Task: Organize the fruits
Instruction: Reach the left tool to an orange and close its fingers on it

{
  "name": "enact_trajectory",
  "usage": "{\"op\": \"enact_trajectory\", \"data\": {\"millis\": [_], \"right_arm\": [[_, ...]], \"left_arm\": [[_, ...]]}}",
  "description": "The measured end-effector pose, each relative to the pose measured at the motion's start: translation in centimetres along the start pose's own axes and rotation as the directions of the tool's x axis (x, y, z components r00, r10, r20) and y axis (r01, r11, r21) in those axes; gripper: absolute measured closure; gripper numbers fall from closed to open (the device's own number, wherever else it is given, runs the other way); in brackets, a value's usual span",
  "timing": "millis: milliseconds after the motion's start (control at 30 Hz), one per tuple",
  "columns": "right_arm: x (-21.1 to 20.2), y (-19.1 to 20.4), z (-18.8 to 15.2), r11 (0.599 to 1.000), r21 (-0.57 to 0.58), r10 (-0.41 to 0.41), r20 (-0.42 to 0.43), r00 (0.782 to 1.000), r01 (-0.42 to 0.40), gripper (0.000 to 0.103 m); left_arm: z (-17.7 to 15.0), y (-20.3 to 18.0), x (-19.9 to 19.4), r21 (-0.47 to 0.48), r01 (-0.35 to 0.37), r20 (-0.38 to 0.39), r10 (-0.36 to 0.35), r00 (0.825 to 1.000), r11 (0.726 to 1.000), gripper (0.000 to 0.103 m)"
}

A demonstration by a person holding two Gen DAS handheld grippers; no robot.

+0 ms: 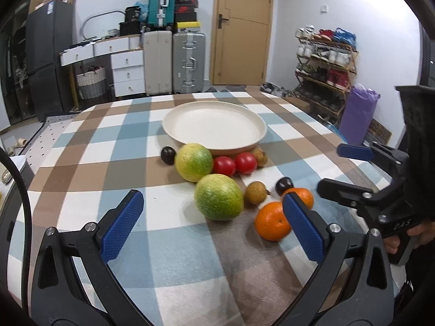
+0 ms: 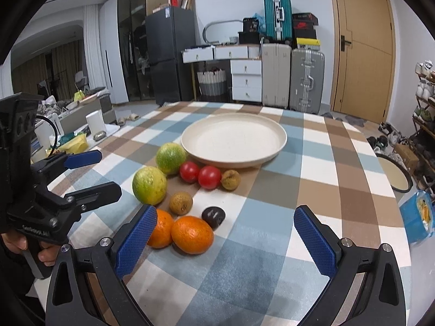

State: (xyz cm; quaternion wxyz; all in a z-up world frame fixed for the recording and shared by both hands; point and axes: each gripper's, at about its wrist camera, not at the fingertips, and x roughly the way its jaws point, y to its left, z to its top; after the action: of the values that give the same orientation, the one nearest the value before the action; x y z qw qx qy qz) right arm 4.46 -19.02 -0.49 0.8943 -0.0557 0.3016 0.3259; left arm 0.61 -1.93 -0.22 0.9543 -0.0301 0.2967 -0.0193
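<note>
Both grippers, left gripper [image 1: 213,224] and right gripper [image 2: 224,240], hover with jaws apart and empty; a careless nudge could roll the round orange citrus fruit [image 2: 192,234] off the checked tabletop [image 2: 312,163].

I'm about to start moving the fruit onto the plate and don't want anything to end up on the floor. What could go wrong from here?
The round fruit may roll. The two oranges touch each other, so gripping one could nudge the other across the checked tablecloth.

The two red tomatoes sit tight against the rim of the cream round plate, leaving little finger room.

Both open grippers, left gripper and right gripper, hover close together and could collide.
</note>
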Motion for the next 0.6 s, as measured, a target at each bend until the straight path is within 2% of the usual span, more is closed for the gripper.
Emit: {"op": "enact_trajectory", "data": {"millis": [267, 367, 500, 600], "right_arm": [[1.6, -0.4, -0.5, 1.0, -0.002, 0.008, -0.141, 0.99, -0.009, 0.002], [2.0, -0.4, -0.6, 1.0, 0.005, 0.03, -0.185, 0.982, -0.029, 0.01], [2.5, -0.4, -0.8, 0.997, 0.025, 0.076, -0.217, 0.973, -0.072, 0.02], [3.0, -0.3, -0.9, 0.994, 0.041, 0.109, -0.246, 0.963, -0.102, 0.024]], "left_arm": [[-0.5, -1.9, 1.5, 0.06, 0.061, -0.123, -0.053, 0.991, 0.996, 0.001], [-0.8, -2.2, 2.2, 0.062, 0.052, -0.155, -0.042, 0.987, 0.997, 0.001], [-1.2, -2.4, 2.7, 0.057, 0.077, -0.179, -0.066, 0.982, 0.995, 0.001], [-1.3, -2.5, 2.9, 0.062, 0.078, -0.193, -0.065, 0.979, 0.995, 0.001]]}}
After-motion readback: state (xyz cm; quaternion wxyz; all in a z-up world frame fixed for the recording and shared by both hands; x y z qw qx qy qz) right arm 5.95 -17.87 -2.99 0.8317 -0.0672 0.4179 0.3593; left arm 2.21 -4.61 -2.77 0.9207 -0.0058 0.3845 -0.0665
